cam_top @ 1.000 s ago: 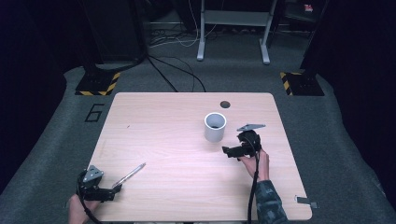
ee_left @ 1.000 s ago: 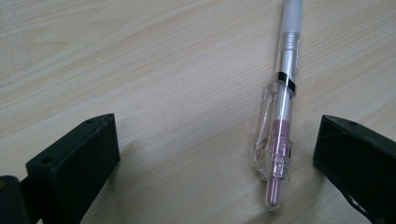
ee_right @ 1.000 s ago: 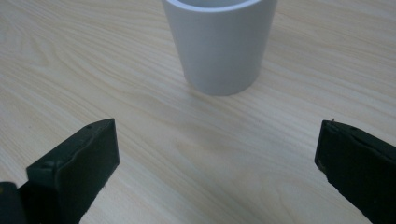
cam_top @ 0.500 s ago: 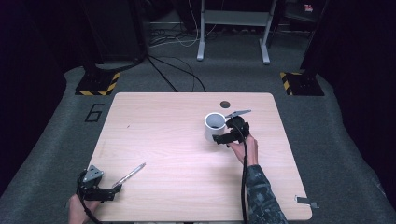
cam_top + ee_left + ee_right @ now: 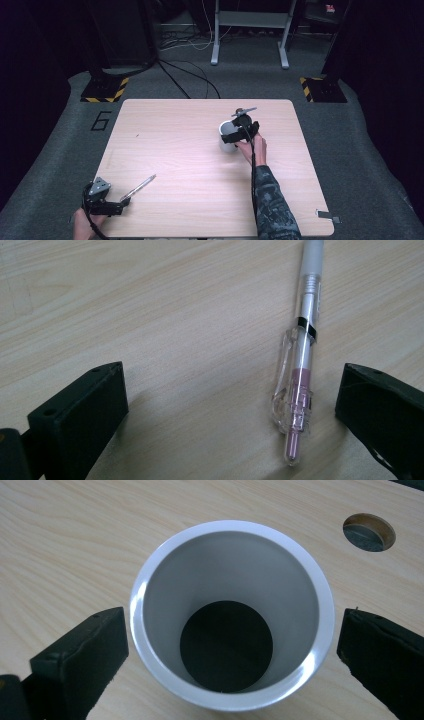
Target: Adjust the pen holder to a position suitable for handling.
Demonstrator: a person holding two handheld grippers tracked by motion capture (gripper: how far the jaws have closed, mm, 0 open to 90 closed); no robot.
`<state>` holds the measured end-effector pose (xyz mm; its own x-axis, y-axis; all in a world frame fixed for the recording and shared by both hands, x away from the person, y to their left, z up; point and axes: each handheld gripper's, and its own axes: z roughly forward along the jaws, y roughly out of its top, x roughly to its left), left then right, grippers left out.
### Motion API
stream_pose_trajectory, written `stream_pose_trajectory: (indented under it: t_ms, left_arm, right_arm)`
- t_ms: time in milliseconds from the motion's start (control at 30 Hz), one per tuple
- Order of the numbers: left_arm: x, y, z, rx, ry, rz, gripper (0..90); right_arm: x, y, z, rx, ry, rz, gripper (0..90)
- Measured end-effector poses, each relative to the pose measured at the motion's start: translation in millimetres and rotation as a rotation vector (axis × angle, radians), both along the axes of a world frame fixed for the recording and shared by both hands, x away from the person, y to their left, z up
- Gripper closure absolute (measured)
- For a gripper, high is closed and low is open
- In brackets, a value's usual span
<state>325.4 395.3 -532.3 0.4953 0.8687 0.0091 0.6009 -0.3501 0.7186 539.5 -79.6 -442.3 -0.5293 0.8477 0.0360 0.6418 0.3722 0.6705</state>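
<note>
Right of centre in the high view, the right tongs [image 5: 239, 131] have moved up and leftward from the worktop's [image 5: 165, 130] right side over the last second and now hang over the white cup [image 5: 228, 138]. Their own view looks straight down into it, jaws spread wide on either side of the rim [image 5: 230, 615], not touching. That suggests a grasp of the cup is about to begin. At lower left, the left tongs [image 5: 120, 202] have not moved; they sit open with the pen [image 5: 300, 360] lying between the jaws, nearer the right-hand one in their view, ungripped.
</note>
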Motion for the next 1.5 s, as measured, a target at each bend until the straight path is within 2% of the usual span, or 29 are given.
stream_pose_trajectory:
  t_ms: [300,433,833,867,1000,1233,1500]
  left_arm:
    - [0.0,0.0,0.0,0.0,0.001,0.0,0.3]
    - [0.1,0.1,0.0,-0.002,0.001,-0.001,0.3]
    - [0.0,0.1,0.0,-0.002,0.0,0.0,0.3]
    - [0.1,0.1,0.0,-0.002,0.0,-0.001,0.3]
    - [0.0,0.1,0.0,-0.002,0.0,-0.001,0.4]
    - [0.0,0.1,0.0,-0.002,0.001,-0.001,0.3]
    - [0.5,-0.1,-0.3,-0.007,-0.008,0.002,0.3]
  right_arm:
    - [15.9,11.7,-7.2,-0.026,0.027,-0.002,0.3]
    - [19.0,15.0,-13.8,-0.027,0.054,-0.002,1.4]
    - [19.0,15.1,-17.0,-0.027,0.036,-0.01,4.9]
    - [17.0,15.9,-17.6,-0.024,0.018,-0.017,5.4]
    - [14.7,16.1,-18.5,-0.024,0.004,-0.012,5.6]
    - [7.6,16.7,-17.3,-0.04,0.014,0.026,5.7]
    - [-12.2,24.0,-17.0,-0.04,0.022,0.081,5.7]
